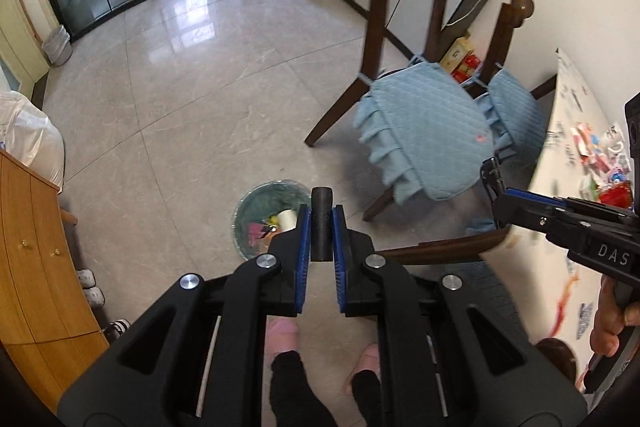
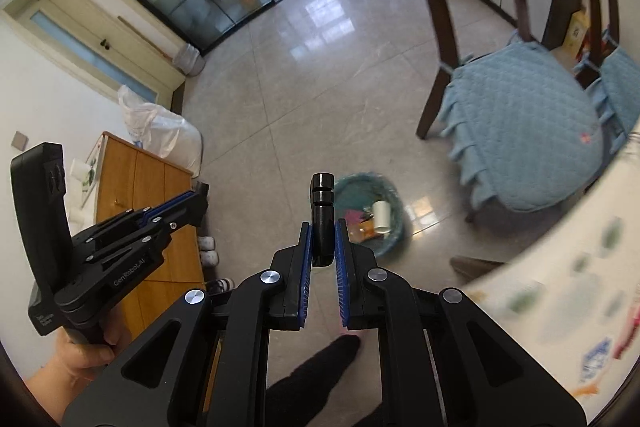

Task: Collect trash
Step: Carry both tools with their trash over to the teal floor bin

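Wrappers, crumpled coloured plastic litter [image 1: 600, 155], are lying near the white tabletop [image 1: 560, 211] edge: light, soft, crinkly, best pinched at a raised fold. Left gripper [image 1: 322, 227] and right gripper [image 2: 323, 241] fingers are each pinching a black cylinder.

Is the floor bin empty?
No. The green bin on the floor already holds a white cup and colourful scraps.

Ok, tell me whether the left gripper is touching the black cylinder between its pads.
Touching. In the left wrist view the left gripper presses both blue pads against the black cylinder, no gap visible.
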{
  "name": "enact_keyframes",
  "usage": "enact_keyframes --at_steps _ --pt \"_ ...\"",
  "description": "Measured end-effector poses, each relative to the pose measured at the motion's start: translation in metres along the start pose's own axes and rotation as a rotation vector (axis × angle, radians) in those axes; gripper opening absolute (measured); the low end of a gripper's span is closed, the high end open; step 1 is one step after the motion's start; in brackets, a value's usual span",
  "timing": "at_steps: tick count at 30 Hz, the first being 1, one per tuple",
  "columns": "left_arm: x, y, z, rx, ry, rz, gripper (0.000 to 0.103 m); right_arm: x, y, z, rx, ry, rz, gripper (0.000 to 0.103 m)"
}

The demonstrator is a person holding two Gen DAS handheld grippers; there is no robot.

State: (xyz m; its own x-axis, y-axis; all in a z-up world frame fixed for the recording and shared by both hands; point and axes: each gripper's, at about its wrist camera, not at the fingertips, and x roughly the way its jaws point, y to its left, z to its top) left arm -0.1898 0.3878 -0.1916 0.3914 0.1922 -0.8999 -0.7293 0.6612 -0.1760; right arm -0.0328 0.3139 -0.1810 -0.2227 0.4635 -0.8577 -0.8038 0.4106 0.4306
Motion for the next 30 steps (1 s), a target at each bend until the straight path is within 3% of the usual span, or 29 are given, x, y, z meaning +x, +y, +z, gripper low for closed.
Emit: enact_keyframes --at_steps 8,20,30 --pt "0.057 0.058 0.004 -0.017 0.062 -0.008 0.009 0.081 0.011 0.015 0.047 0.063 0.028 0.012" --pt "0.176 0.096 -0.006 0.004 0.136 -0.016 0.009 0.225 -0.04 0.006 0.117 0.143 0.014 0.012" --pt "0.28 0.11 -0.039 0.033 0.205 -0.033 0.009 0.347 -0.089 -0.019 0.149 0.235 -0.007 0.012"
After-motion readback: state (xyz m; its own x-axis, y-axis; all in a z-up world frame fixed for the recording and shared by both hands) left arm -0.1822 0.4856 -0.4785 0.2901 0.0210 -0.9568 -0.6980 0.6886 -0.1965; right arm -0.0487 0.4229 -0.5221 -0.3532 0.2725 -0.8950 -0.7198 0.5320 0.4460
